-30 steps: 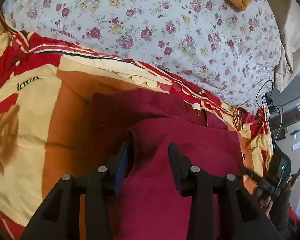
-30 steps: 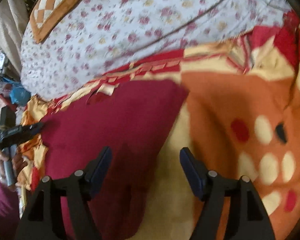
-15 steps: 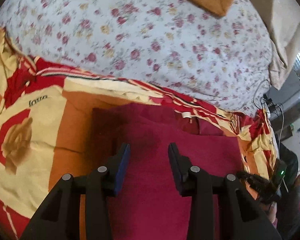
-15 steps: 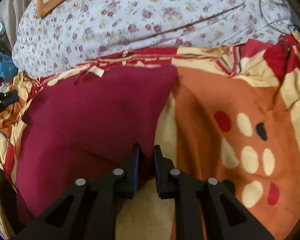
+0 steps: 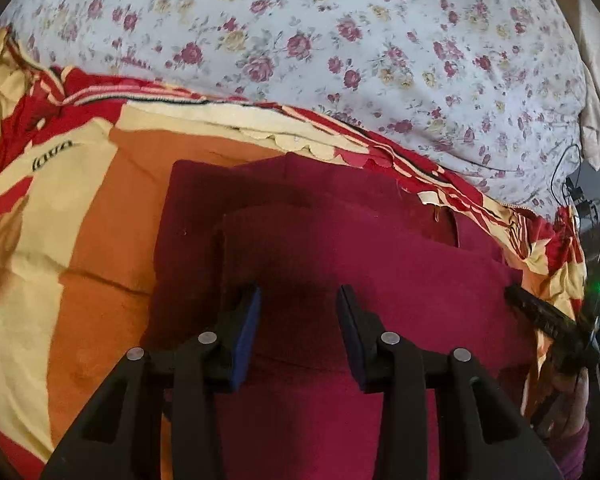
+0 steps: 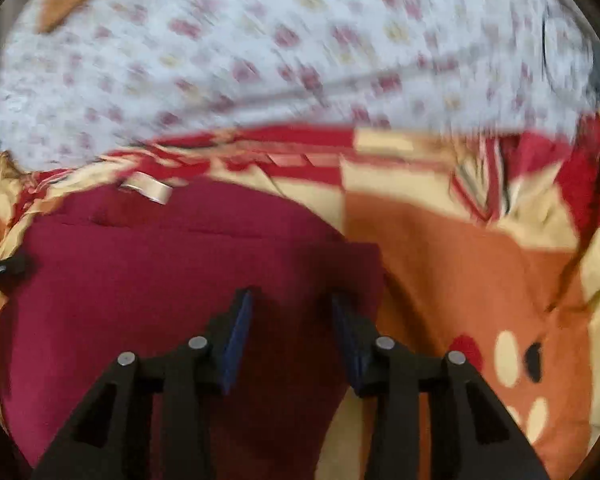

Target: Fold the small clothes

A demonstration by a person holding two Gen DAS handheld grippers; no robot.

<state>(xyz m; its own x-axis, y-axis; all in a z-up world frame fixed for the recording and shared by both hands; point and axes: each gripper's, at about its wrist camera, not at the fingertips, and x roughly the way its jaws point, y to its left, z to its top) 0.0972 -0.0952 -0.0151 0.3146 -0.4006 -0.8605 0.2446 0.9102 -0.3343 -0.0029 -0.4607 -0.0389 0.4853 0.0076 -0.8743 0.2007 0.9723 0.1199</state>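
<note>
You are working on a bed, and most of what your cameras take in is bedding. Across the top of both views lies the white floral sheet (image 5: 340, 48), printed with small maroon and yellow roses (the right wrist view is blurred, so its pattern is only smudges there). Below it spreads the blanket (image 5: 100, 208), orange, cream and red, with a scalloped cream border along its far edge and a dark word printed near its left side. In the right wrist view the same blanket (image 6: 480, 264) shows cream ovals and a black spot on orange. At the far right of the left wrist view, past the bed's edge, you can see a beige cloth (image 5: 598, 120) hanging and thin black cables (image 5: 572, 184) trailing down.

The maroon garment (image 5: 380, 264) lies flat on the blanket, folded so that an upper layer sits over a wider lower one, its neck opening toward the sheet. From the right wrist it fills the left half of the view, with a pale label (image 6: 148, 190) at its far edge.

Your left gripper (image 5: 298, 332) is over the garment with its jaws spread, nothing between them. Your right gripper (image 6: 290, 336) is likewise spread apart, over the garment's right edge, holding nothing.
</note>
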